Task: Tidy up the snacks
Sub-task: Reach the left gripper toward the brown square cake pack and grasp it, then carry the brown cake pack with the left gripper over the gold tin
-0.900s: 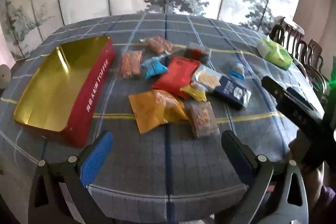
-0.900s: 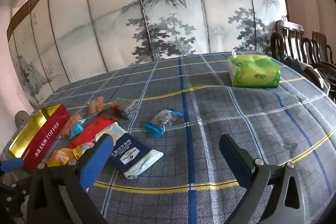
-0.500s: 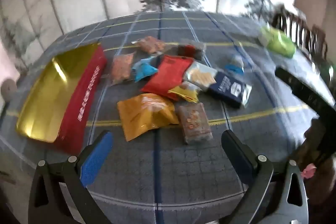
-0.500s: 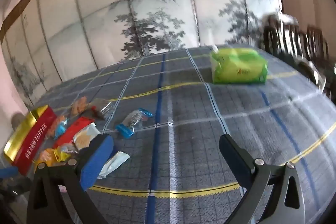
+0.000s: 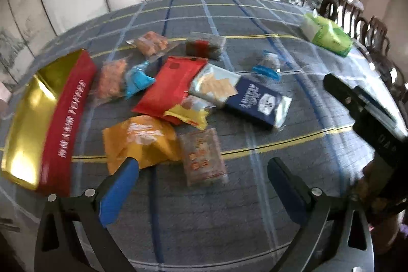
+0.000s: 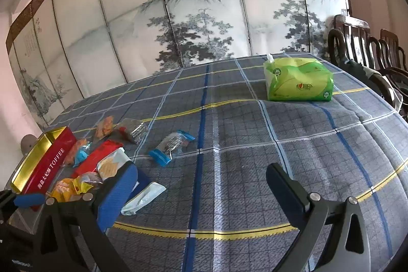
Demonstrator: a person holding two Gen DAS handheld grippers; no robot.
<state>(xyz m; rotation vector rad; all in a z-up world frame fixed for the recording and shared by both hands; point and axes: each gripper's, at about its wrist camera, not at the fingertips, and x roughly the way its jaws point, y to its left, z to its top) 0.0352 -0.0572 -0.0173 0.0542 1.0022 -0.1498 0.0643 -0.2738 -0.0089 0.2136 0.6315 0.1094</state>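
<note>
Several snack packets lie in a loose pile on the plaid tablecloth. They include an orange bag (image 5: 139,139), a brown clear packet (image 5: 202,157), a red pouch (image 5: 172,84), a navy packet (image 5: 257,101) and a blue-ended packet (image 6: 172,144). An open red toffee tin (image 5: 63,116) with a gold inside lies left of the pile and also shows in the right wrist view (image 6: 48,162). My left gripper (image 5: 202,185) is open and empty just in front of the brown packet. My right gripper (image 6: 201,185) is open and empty over bare cloth, right of the pile.
A green tissue pack (image 6: 298,82) stands at the far right of the table. Dark wooden chairs (image 6: 367,52) line the right side. A painted folding screen (image 6: 204,12) stands behind the table. The right gripper's body (image 5: 364,108) shows at the right of the left wrist view.
My left gripper has moved forward toward the pile, so the brown and orange packets are closer. My right gripper's view has shifted a little. Both stay open.
</note>
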